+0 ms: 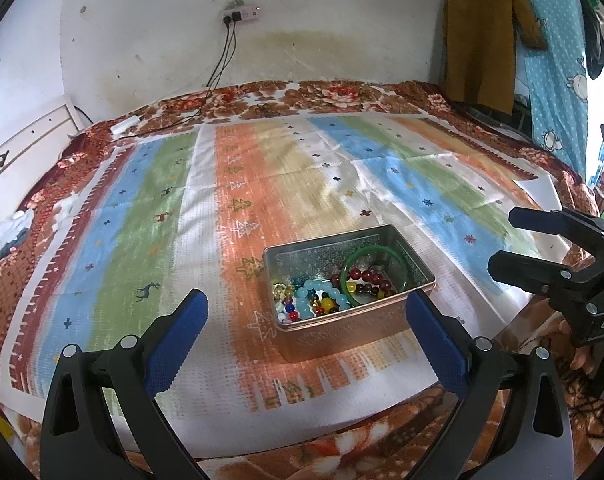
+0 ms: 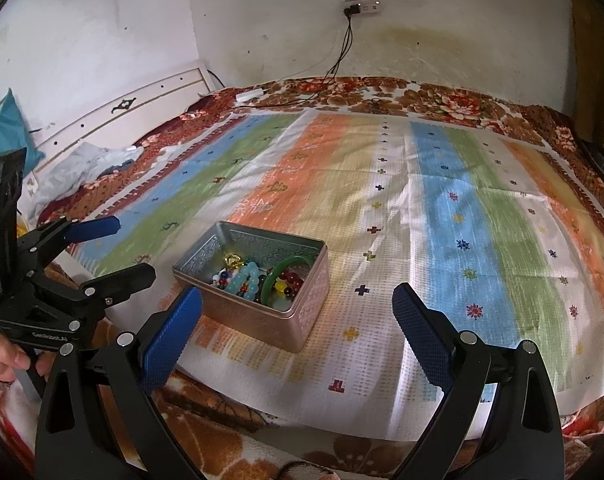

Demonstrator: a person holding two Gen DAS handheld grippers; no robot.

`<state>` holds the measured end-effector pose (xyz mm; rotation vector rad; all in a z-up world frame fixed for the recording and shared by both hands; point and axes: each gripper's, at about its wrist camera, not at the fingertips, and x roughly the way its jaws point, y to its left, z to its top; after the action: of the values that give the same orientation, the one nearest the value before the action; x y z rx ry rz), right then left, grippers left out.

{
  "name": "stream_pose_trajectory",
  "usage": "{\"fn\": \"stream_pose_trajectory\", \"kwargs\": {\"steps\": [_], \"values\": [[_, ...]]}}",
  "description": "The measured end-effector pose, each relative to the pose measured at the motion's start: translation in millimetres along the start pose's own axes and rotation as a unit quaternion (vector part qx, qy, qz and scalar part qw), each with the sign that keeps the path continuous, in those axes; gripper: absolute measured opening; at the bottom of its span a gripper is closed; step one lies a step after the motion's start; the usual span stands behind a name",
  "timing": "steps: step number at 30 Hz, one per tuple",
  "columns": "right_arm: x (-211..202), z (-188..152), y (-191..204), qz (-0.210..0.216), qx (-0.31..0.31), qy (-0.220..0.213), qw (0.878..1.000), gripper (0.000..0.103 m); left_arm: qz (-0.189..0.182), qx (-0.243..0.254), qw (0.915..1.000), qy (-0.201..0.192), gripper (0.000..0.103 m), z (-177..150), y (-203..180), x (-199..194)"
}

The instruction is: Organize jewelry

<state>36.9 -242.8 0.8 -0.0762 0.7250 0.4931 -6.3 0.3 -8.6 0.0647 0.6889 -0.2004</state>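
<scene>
Striped cloth point(image 1: 286, 184) over floral blanket point(image 2: 442, 100), stained wall point(image 1: 322, 40) far; tin point(image 1: 342, 332) of beads point(image 1: 322, 296) near; left gripper point(image 1: 308, 320) and right gripper point(image 2: 298, 316) wide, empty.

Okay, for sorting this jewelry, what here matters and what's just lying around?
For the job:
metal tin
green bangle
light blue bead bracelet
dark red bead bracelet
left gripper
right gripper

Lying about:
striped cloth
floral blanket
power strip
hanging clothes

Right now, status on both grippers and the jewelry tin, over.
Left gripper open, empty, short of the tin. Right gripper open, empty, alongside. Green bangle and bead bracelets all in the tin. Nothing blocking.
</scene>
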Motion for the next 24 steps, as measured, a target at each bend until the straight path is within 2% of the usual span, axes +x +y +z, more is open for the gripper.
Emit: {"fn": "stream_pose_trajectory", "kwargs": {"steps": [16,24], "values": [[1.1,-0.6,3.3,-0.001,-0.006,0.003,1.0,0.097,-0.001,0.0,1.0,0.003,0.097,-2.2,1.0,0.7],[1.9,-2.9,3.1,-0.004,-0.014,0.005,1.0,0.097,-0.012,-0.01,0.9998,0.009,0.097,-2.7,3.7,1.8]]}}
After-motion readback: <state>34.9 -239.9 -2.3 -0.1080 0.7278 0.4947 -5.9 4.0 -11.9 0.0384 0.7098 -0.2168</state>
